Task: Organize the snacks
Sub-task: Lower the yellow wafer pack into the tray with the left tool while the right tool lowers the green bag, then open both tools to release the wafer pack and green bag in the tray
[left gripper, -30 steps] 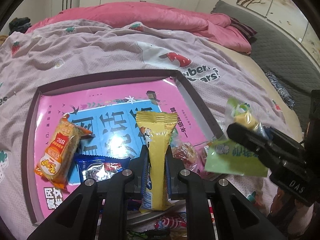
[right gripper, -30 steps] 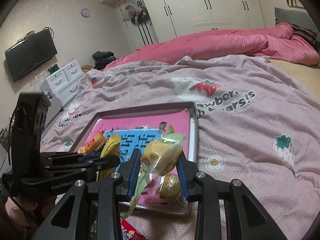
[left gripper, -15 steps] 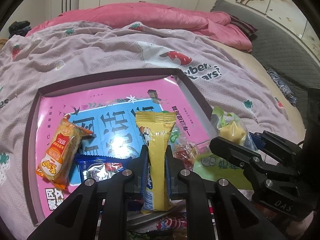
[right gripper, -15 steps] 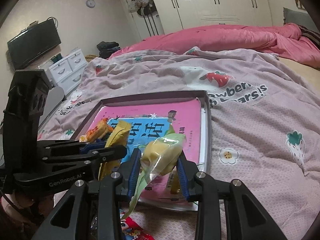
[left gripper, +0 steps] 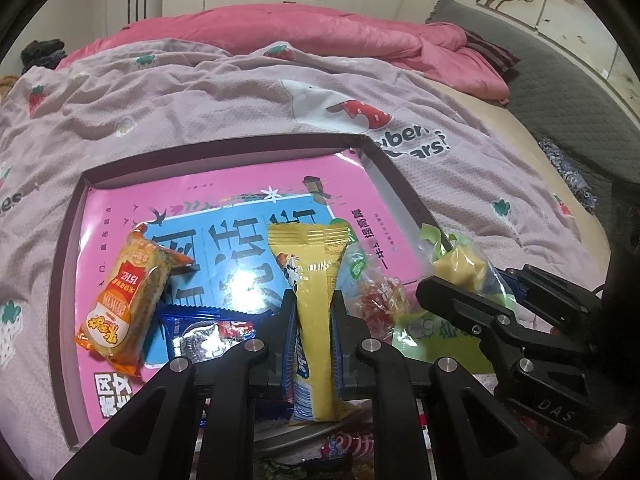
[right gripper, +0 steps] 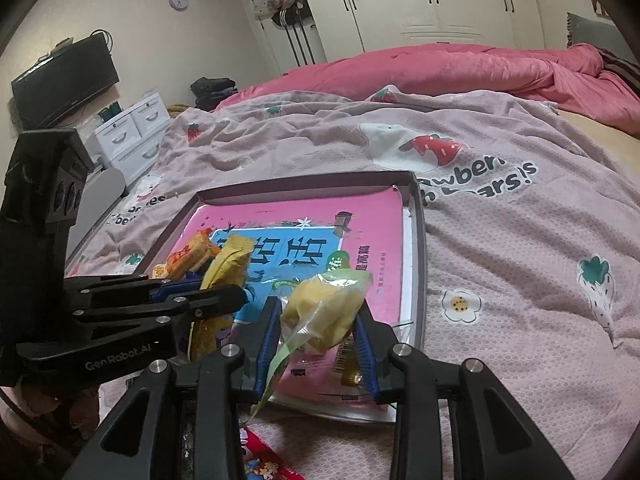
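Note:
My left gripper [left gripper: 314, 298] is shut on a long yellow snack packet [left gripper: 312, 256] and holds it upright over the near part of the dark-rimmed tray [left gripper: 224, 152]. On the pink book lining the tray lie an orange packet [left gripper: 120, 300], a blue cookie packet [left gripper: 208, 328] and a clear bag of red sweets [left gripper: 376, 300]. My right gripper [right gripper: 317, 310] is shut on a clear green-edged bag with a yellow cake [right gripper: 332, 312], above the tray's near right corner. In the right wrist view the left gripper [right gripper: 224, 286] sits just left of it.
The tray [right gripper: 418, 240] rests on a lilac strawberry-print bedspread [right gripper: 520, 280]. A green packet [left gripper: 436, 328] lies at the tray's right edge. A red packet [right gripper: 260, 460] lies on the cover below the grippers. A pink duvet [left gripper: 320, 36] is heaped at the far side.
The right gripper with its cake bag has come a little lower and closer to the tray's right edge. The left gripper and its yellow packet have stayed put.

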The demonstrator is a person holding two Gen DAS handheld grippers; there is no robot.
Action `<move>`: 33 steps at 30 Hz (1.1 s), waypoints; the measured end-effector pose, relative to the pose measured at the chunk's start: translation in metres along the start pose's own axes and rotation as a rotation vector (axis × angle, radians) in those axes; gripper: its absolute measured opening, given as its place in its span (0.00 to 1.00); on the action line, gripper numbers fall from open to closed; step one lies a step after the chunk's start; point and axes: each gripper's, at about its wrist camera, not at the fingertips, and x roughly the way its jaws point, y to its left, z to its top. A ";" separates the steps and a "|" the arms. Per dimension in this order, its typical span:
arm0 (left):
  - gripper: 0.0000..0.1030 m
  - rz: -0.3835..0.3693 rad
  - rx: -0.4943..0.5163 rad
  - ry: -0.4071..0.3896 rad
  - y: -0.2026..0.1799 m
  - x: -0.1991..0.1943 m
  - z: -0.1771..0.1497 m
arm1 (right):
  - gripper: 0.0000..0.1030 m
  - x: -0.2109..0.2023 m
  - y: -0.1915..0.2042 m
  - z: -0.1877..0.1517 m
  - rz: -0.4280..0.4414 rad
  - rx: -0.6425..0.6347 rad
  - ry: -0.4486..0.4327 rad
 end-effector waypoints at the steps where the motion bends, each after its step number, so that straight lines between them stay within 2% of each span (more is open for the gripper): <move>1: 0.15 0.000 -0.002 0.000 0.000 0.000 0.000 | 0.35 0.000 -0.001 0.000 -0.003 0.007 0.001; 26: 0.18 0.003 -0.019 0.018 0.006 -0.003 -0.001 | 0.44 -0.010 -0.020 0.005 -0.037 0.072 -0.022; 33: 0.27 -0.015 -0.009 0.026 0.002 -0.003 -0.004 | 0.45 -0.012 -0.019 0.005 -0.030 0.070 -0.032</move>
